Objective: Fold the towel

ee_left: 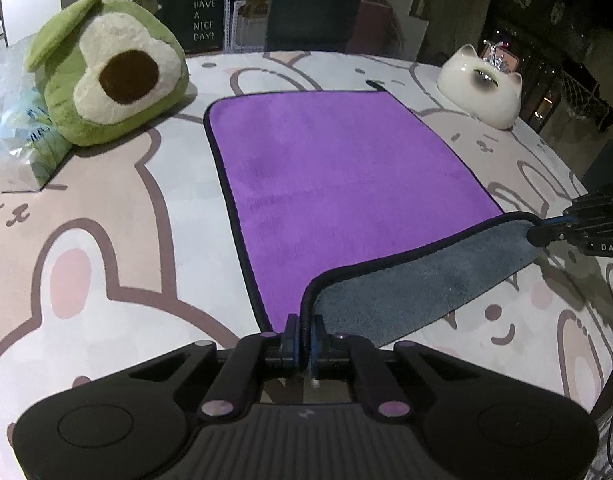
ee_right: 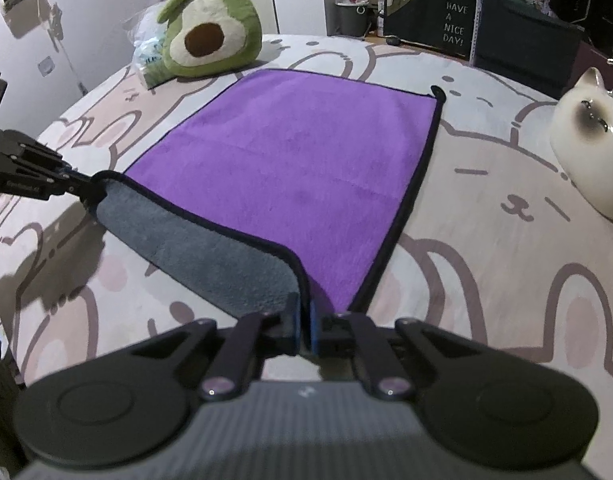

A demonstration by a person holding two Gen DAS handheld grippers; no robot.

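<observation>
A purple towel [ee_left: 338,176] with a black hem and grey underside lies flat on the bunny-print table; it also shows in the right wrist view [ee_right: 290,160]. Its near edge is lifted and turned up, showing the grey side [ee_left: 418,284]. My left gripper [ee_left: 304,332] is shut on the near left corner of the towel. My right gripper [ee_right: 305,316] is shut on the near right corner. Each gripper shows in the other's view: the right one [ee_left: 546,232] at the right edge, the left one [ee_right: 82,188] at the left edge.
A green avocado plush [ee_left: 106,76] sits at the far left beside a plastic packet [ee_left: 14,140]. A white cat figurine [ee_left: 480,84] stands at the far right. The bunny-print table cover [ee_left: 106,240] extends around the towel. Dark furniture stands behind the table.
</observation>
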